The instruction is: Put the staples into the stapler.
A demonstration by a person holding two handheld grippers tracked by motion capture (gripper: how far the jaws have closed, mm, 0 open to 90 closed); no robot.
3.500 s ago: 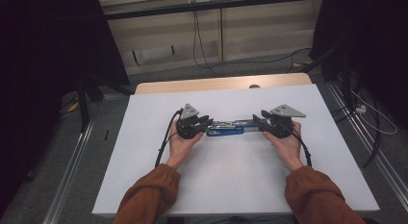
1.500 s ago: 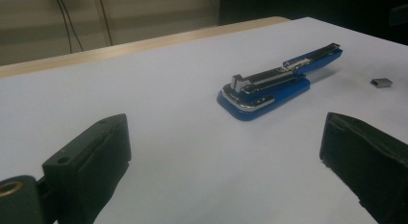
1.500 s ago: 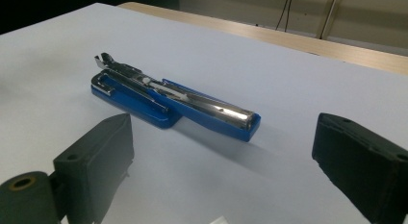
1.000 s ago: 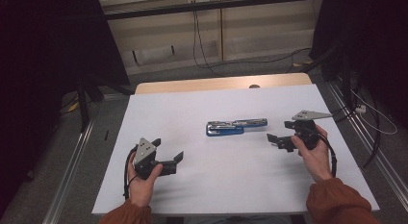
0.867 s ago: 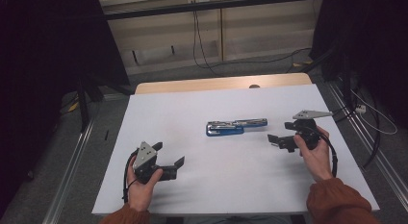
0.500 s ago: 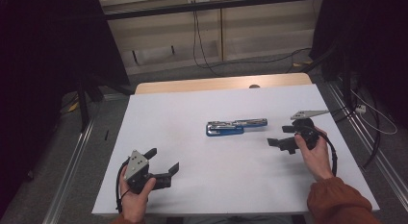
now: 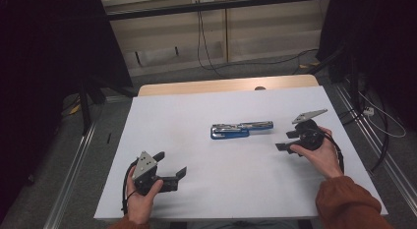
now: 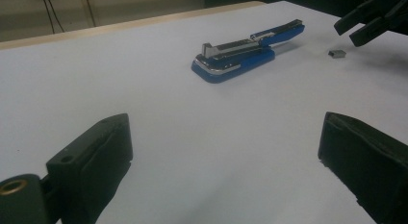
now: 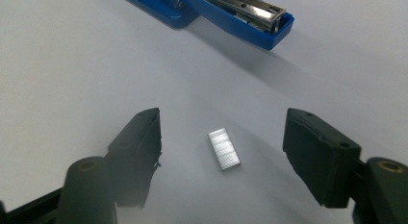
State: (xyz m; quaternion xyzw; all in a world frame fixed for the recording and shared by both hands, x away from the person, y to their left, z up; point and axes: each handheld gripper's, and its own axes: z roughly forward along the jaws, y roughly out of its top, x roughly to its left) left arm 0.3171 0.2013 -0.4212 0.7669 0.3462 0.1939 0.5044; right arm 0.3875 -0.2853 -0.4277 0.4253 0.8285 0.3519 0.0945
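Your left gripper (image 7: 173, 173) sits nearest you, jaws apart, holding nothing. Your right gripper (image 9: 222, 149) hangs jaws spread over the staple strip (image 9: 223, 149) on the white table (image 7: 196, 116). Beyond lies the opened blue stapler (image 7: 241, 130).

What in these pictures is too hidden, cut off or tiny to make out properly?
- Staple strip: in the high view it is too small to find; in the left gripper view only a grey speck.
- Stapler: the right gripper view's top edge cuts it off, so its rear is unseen there.
- Left gripper: in its own view the bottom edge cuts its fingers.
- Right gripper: whether its fingers touch the table cannot be told.
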